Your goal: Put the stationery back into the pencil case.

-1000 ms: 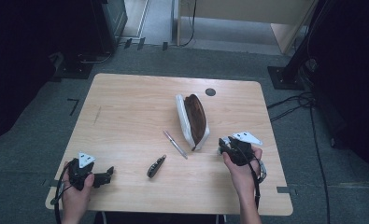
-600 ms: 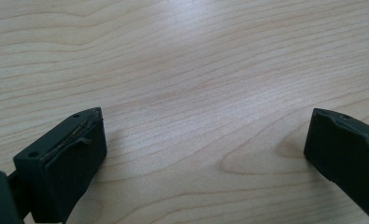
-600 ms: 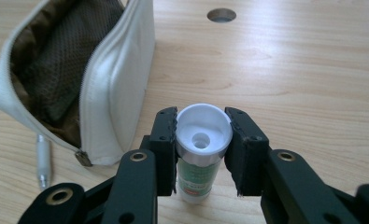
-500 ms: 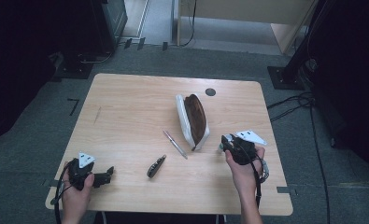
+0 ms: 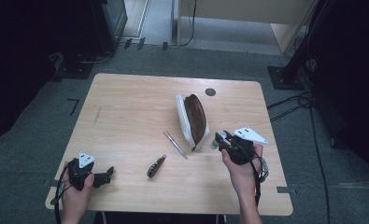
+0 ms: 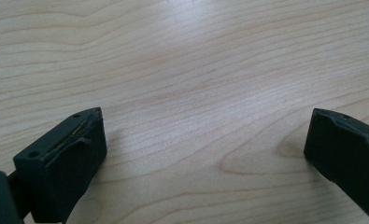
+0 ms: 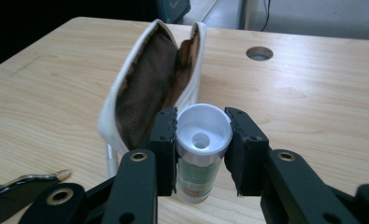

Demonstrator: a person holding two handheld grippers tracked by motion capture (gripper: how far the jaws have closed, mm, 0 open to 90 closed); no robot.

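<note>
Two black jaws of the right gripper (image 7: pixel 201 149) clamp a white-capped tube (image 7: pixel 201 144) just before the open pouch (image 7: pixel 154 79), while the left gripper (image 6: pixel 205 154) rests wide open, empty, over the desk (image 6: pixel 196 56).

Both matte-black two-jaw tongs, left (image 5: pixel 108 173) & right (image 5: pixel 218 141): blocky flat pads, brass-ringed pivot holes on linkage arms, small screw holes in pad backs. Grey 3-cornered plate on top of each w/ dark dots. Black cable trails from each. Forearms bare, no sleeves.

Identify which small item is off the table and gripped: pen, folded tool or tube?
The white-capped tube, clamped in the right gripper; pen and folded tool lie loose.
</note>
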